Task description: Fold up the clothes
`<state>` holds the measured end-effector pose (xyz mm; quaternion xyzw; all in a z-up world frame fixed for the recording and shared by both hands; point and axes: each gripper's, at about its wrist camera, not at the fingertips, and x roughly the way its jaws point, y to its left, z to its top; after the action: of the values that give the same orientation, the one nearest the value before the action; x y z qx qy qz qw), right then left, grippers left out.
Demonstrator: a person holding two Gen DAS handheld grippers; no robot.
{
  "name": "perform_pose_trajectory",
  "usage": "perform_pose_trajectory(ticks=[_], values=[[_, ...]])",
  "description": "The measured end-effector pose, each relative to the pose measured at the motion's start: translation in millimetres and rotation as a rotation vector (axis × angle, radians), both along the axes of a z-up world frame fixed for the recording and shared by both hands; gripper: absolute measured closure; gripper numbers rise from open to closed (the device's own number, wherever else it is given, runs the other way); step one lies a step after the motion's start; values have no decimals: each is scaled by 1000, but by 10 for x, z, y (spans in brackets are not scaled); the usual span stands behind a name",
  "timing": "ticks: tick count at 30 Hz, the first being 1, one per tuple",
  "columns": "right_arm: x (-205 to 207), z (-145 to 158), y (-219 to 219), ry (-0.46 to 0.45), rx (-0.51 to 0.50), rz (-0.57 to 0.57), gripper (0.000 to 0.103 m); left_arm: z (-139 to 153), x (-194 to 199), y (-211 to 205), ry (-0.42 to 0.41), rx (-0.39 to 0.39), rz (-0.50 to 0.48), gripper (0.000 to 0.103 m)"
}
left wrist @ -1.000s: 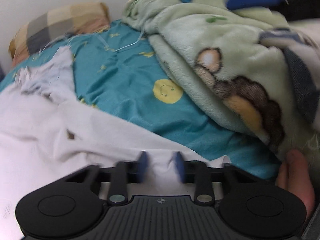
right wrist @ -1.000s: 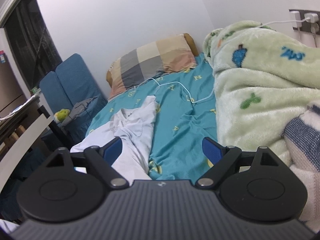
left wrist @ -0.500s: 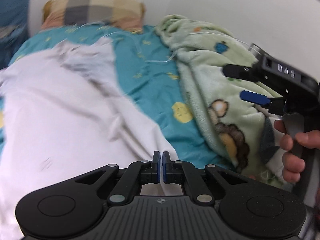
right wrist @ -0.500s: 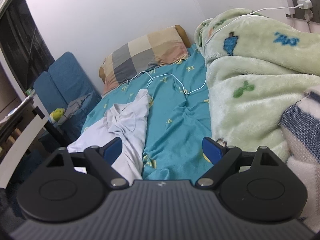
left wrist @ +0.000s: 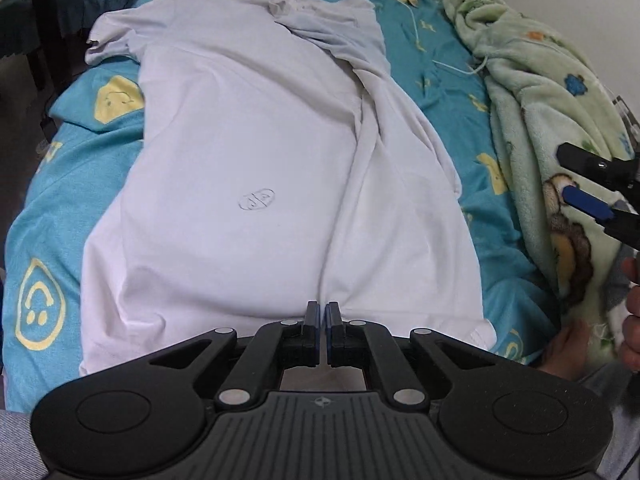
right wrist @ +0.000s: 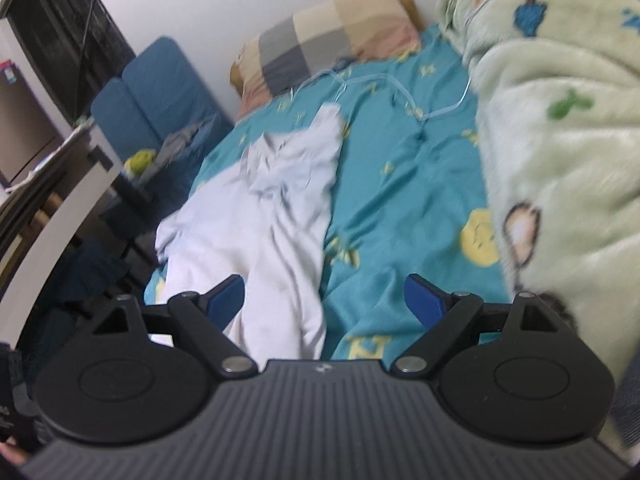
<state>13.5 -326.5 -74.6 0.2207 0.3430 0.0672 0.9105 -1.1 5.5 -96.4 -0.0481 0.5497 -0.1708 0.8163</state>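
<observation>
The white shirt [left wrist: 256, 168] lies creased lengthwise (collar far), hem pinched by the left hand-held gripper [left wrist: 322, 314]; the right hand-held gripper [right wrist: 324, 294] gapes wide.

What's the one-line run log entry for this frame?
task: fold clothes | left tongs: shut on white shirt hem | right tongs: open, empty, above bed | shirt: spread on teal sheet, unfolded

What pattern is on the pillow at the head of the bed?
Large checks of grey, beige and pink on the pillow, clearest in the right wrist view.
</observation>
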Motion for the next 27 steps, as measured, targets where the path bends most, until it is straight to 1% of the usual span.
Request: perform_pose_trajectory(ticks=[2, 3, 4, 6, 8, 10, 12, 14, 17, 19, 22, 23, 25, 27], values=[[13, -20, 43, 9, -5, 10, 15, 2, -7, -15, 4, -11, -14, 88], [18, -27, 60, 12, -8, 13, 15, 6, -26, -25, 0, -24, -17, 79], [22, -34, 77, 14, -11, 16, 15, 10, -43, -33, -4, -36, -20, 67], [26, -41, 101, 16, -17, 19, 15, 33, -55, -31, -22, -56, -28, 53], [30, -47, 117, 19, -23, 19, 15, 71, -63, -54, -44, -90, -42, 49], [36, -52, 129, 20, -24, 22, 15, 103, -69, -83, -65, -122, -58, 37], [41, -56, 150, 21, -27, 29, 15, 91, -65, -169, -75, -140, -90, 36], [46, -61, 164, 23, -29, 41, 15, 38, -44, -246, -58, -138, -109, 36], [34, -82, 226, 32, -46, 58, 15, 4, 23, -234, -36, -150, -90, 36], [25, -101, 308, 44, -88, 66, 15, 22, 116, -122, -30, -174, -41, 36], [10, -127, 435, 55, -115, 84, 15, 124, 338, 201, -32, -225, 90, 34], [0, -131, 478, 54, -112, 92, 15, 161, 429, 328, -37, -241, 138, 33], [-17, -138, 562, 51, -108, 108, 15, 215, 645, 603, -55, -268, 250, 26], [-28, -142, 643, 43, -109, 123, 15, 219, 894, 892, -62, -298, 373, 24]])
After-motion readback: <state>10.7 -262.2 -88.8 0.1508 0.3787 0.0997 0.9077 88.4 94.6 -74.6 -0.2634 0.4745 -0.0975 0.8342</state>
